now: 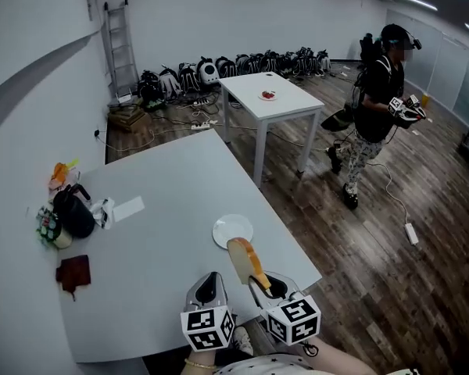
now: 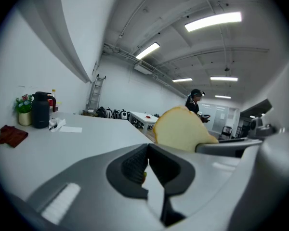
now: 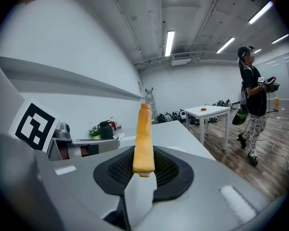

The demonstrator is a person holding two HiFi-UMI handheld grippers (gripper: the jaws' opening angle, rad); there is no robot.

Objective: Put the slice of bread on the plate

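A slice of bread (image 1: pixel 246 261) with a golden crust stands on edge in my right gripper (image 1: pixel 267 286), which is shut on its lower end. In the right gripper view the slice (image 3: pixel 144 138) rises upright between the black pads. The white plate (image 1: pixel 233 230) lies on the grey table (image 1: pixel 164 209), just beyond the slice's top. My left gripper (image 1: pixel 210 284) hovers beside the right one over the table's near edge, jaws shut with nothing between them. In the left gripper view (image 2: pixel 148 150) the flat face of the bread (image 2: pixel 180 129) shows to the right.
A black jug (image 1: pixel 72 213), a small plant, a brown wallet (image 1: pixel 74 273) and a paper slip (image 1: pixel 129 208) sit at the table's left side. Past the table's right edge is wooden floor, a white table (image 1: pixel 270 100) and a standing person (image 1: pixel 379 100). Bags line the far wall.
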